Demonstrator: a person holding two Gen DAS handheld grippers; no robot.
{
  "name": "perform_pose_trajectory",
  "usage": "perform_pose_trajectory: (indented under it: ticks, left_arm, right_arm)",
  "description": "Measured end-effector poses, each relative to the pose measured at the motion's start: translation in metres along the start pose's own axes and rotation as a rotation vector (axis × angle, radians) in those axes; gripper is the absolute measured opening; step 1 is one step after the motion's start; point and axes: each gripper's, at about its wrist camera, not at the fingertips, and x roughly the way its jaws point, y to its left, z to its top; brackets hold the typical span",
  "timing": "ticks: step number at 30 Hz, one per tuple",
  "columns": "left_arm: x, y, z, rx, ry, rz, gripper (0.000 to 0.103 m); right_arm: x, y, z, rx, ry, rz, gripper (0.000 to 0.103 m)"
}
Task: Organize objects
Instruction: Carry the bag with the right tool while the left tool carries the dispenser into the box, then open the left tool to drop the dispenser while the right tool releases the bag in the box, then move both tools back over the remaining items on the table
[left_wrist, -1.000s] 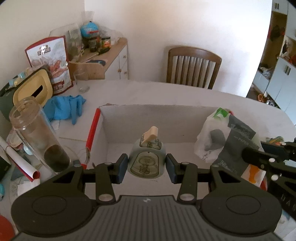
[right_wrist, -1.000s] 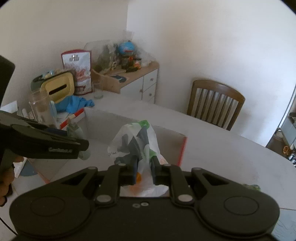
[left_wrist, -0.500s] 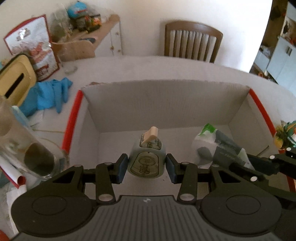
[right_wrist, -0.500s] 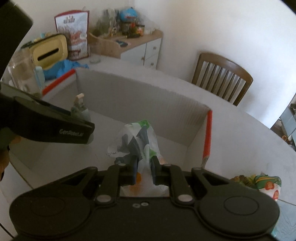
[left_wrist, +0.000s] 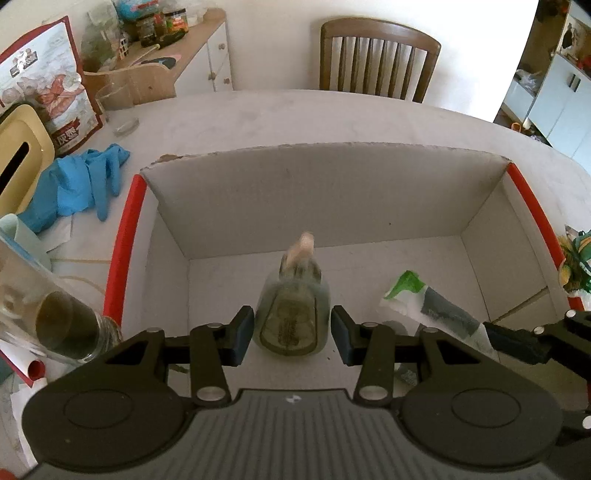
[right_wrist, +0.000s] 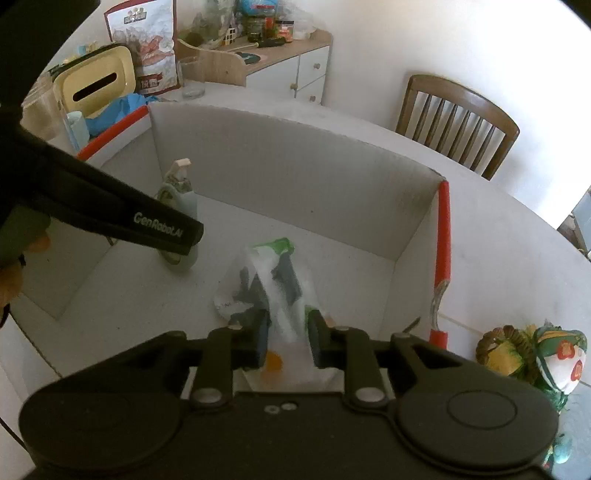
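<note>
The left claw has just been opening and now stands released, a thin gap either side of the green bottle that sits upright on the box floor between its pads. The right claw has also just been opening, its pads loosened around the white bag lying on the box floor to the bottle's right. The red-edged box rests on the tabletop, with a blue glove beside its left wall.

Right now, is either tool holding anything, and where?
Nothing is gripped. Both tools' jaws have just been opening: the left tool flanks the bottle at its base, the right tool the plastic bag at its near end.
</note>
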Motion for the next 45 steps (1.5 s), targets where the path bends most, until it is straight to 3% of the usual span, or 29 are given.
perform_pose_trajectory:
  ticks: [2,10,13,15,18,32,36,45]
  left_arm:
    - [0.001,0.000,0.001,-0.002,0.000,0.004,0.057]
    - [-0.013,-0.001,-0.002,-0.014,-0.030,-0.009,0.057]
    - [-0.023,-0.002,-0.005,-0.025,-0.049,-0.018,0.064]
    - [-0.033,-0.004,-0.008,-0.019,-0.075,-0.020,0.065]
    - [-0.048,-0.010,-0.012,-0.003,-0.109,-0.026,0.065]
    - [-0.108,-0.058,-0.025,0.060,-0.225,-0.084,0.072]
    - [-0.118,-0.076,-0.030,0.077,-0.251,-0.085,0.083]
    - [-0.134,-0.118,-0.041,0.092,-0.282,-0.118,0.084]
  right_arm:
    - [-0.003,-0.001,-0.001,0.005,-0.011,0.004,0.030]
    - [-0.026,-0.008,-0.002,0.016,-0.067,0.018,0.034]
    - [-0.037,-0.013,-0.002,0.033,-0.089,0.024,0.038]
    - [-0.045,-0.016,-0.003,0.044,-0.104,0.025,0.046]
    - [-0.057,-0.020,-0.004,0.058,-0.122,0.025,0.048]
    - [-0.116,-0.056,-0.024,0.169,-0.224,0.039,0.069]
    - [-0.132,-0.073,-0.035,0.206,-0.258,0.032,0.077]
    - [-0.160,-0.110,-0.068,0.278,-0.307,-0.012,0.090]
